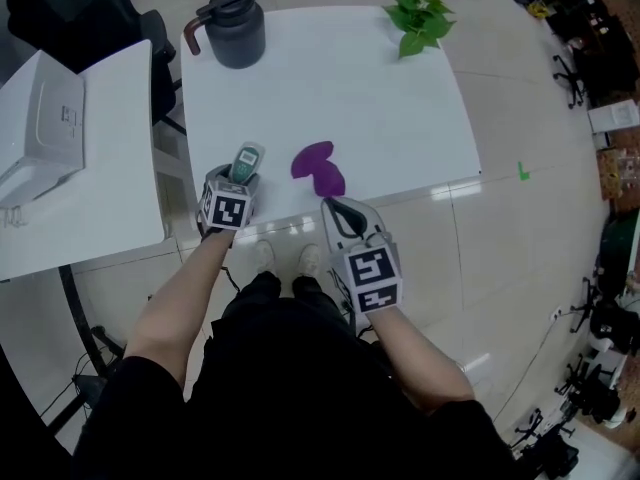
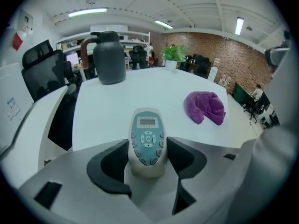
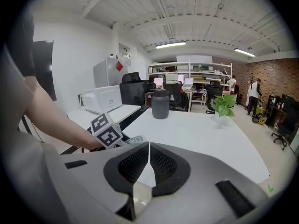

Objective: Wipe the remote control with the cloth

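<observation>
Left tool [image 2: 148, 148] clamps grey oval remote control [image 2: 147, 125], long axis along jaws, display end pointing forward, left of crumpled purple cloth [image 2: 205, 107]. Right tool [image 3: 149, 146] fully closed, empty.

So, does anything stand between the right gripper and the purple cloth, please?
Nothing visible does: only white table surface lies between the shut right gripper and the purple cloth; the remote control sits left, in the left gripper.
</observation>
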`<move>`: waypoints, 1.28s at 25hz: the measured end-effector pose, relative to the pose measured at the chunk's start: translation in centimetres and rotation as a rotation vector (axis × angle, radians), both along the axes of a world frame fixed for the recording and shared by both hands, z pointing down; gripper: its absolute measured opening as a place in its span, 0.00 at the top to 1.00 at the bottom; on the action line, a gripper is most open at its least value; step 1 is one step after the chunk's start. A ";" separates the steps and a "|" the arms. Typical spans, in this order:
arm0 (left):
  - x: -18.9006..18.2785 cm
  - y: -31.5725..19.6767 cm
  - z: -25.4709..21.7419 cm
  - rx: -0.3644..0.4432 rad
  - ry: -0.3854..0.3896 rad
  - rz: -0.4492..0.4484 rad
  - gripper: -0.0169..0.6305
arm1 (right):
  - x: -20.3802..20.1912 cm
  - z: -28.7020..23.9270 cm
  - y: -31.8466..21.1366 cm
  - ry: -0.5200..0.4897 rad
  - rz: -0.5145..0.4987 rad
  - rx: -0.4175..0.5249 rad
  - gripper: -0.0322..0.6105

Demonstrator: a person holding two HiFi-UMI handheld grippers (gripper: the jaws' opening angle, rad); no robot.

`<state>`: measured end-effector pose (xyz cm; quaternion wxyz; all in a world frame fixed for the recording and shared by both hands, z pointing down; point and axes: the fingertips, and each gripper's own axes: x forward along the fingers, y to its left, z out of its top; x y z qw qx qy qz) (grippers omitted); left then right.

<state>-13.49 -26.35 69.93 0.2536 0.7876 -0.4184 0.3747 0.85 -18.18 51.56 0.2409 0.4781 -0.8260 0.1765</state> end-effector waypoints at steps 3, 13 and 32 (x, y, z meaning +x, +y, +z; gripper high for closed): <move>0.2 0.0 -0.8 0.005 0.015 -0.015 0.59 | 0.6 1.6 -1.6 0.020 -0.017 -0.022 0.83; 0.9 2.3 -5.6 0.048 0.045 -0.028 0.59 | 1.3 11.9 -7.5 0.176 -0.085 -0.173 0.55; 3.6 3.9 -12.3 0.236 -0.016 -0.015 0.60 | 0.8 6.2 -7.8 0.090 -0.250 -0.035 0.73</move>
